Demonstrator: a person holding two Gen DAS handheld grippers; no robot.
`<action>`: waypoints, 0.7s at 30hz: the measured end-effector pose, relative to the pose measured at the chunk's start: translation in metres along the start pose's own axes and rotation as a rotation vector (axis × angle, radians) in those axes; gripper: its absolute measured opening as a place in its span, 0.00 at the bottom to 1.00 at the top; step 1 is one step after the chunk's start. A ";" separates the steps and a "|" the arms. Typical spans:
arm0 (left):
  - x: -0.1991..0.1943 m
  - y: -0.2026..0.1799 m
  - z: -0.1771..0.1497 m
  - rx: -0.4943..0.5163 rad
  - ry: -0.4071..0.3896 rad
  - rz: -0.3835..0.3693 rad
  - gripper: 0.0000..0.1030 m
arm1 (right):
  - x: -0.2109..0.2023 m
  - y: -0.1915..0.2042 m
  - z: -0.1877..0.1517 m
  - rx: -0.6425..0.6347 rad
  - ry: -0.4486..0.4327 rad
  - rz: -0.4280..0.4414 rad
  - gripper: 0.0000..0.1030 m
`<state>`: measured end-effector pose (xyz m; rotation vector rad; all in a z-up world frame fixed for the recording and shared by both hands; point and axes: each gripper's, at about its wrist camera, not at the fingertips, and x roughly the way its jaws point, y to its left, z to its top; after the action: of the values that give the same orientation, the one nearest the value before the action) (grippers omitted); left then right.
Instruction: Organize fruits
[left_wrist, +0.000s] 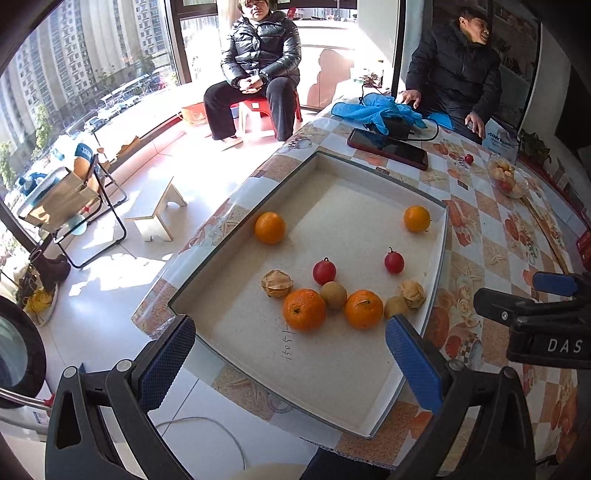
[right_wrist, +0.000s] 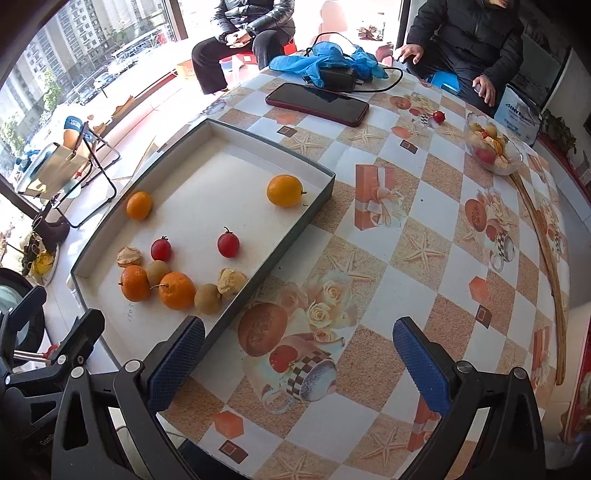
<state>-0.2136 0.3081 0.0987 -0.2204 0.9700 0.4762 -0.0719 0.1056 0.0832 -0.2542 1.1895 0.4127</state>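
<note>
A shallow white tray (left_wrist: 236, 362) (right_wrist: 303, 221) holds several fruits. Two oranges (left_wrist: 304, 309) (right_wrist: 177, 290) lie near its front with two brownish round fruits (left_wrist: 333, 294) (right_wrist: 208, 298) and two papery husked fruits (left_wrist: 277, 283) (right_wrist: 231, 281). Two red cherry tomatoes (left_wrist: 394, 261) (right_wrist: 228, 244) sit mid-tray. Two more oranges (left_wrist: 270, 228) (right_wrist: 285, 190) rest near the far corners. My left gripper (left_wrist: 291, 365) is open above the tray's front, empty. My right gripper (right_wrist: 299, 365) is open over the patterned tablecloth, right of the tray, empty.
A glass bowl (right_wrist: 493, 147) (left_wrist: 508, 177) of fruit stands at the far right. A loose red tomato (right_wrist: 439, 116), a phone (right_wrist: 317, 103), a charger and blue gloves (right_wrist: 325, 55) lie beyond the tray. Two seated people are behind the table.
</note>
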 end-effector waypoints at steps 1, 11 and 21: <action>0.001 -0.002 0.000 0.006 -0.004 0.001 1.00 | 0.001 0.002 0.000 -0.009 0.000 -0.009 1.00; 0.006 -0.014 -0.001 0.047 -0.025 0.019 1.00 | 0.011 0.012 0.000 -0.072 -0.010 -0.066 1.00; 0.010 -0.018 -0.003 0.068 -0.021 0.012 1.00 | 0.016 0.010 -0.001 -0.076 -0.009 -0.074 1.00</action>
<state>-0.2023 0.2938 0.0878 -0.1482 0.9657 0.4551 -0.0722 0.1174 0.0679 -0.3603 1.1535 0.3944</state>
